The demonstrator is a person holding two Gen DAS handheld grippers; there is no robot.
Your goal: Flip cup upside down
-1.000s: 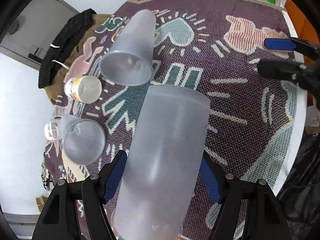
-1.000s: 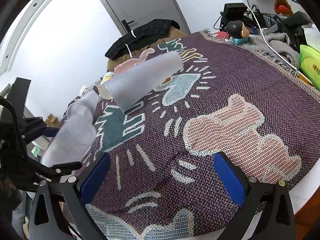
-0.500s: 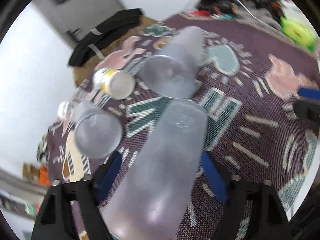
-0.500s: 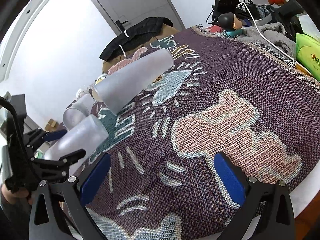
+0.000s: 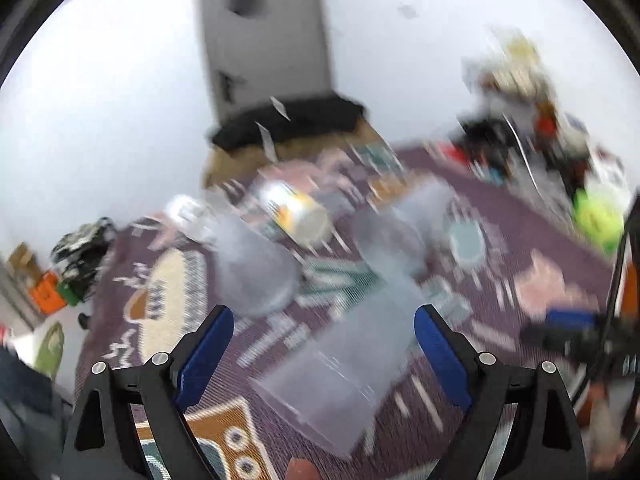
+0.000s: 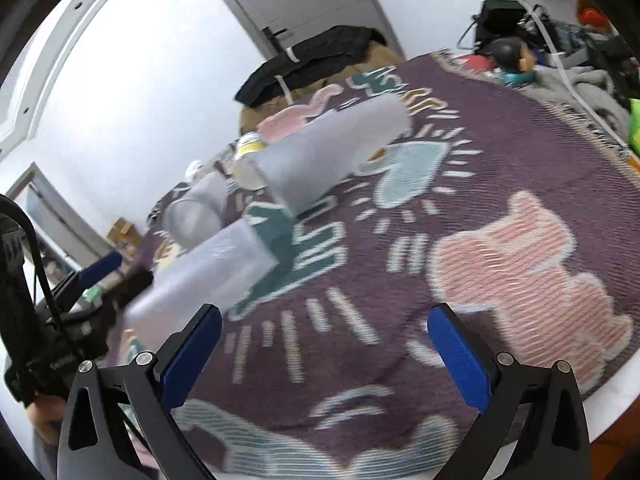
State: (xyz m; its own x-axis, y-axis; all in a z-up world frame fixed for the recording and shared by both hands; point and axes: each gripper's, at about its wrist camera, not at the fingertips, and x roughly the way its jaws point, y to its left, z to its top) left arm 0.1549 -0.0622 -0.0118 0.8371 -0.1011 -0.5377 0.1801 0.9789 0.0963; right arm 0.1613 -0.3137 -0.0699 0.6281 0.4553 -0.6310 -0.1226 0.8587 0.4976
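Observation:
A frosted translucent cup lies tilted between the fingers of my left gripper, which stands open with gaps on both sides of the cup. The same cup shows in the right wrist view at the left, just beyond the left gripper's blue fingers. My right gripper is open and empty over the patterned purple cloth. The left wrist view is blurred by motion.
A second frosted cup lies on its side mid-cloth, a third one further left, with a yellow-white can behind them. Clutter, a green pack and cables line the far right edge. A black jacket lies beyond the cloth.
My left gripper has opened off the cup and tilted up toward the room; the cup has dropped toward the cloth. The right gripper stays open and has shifted slightly.

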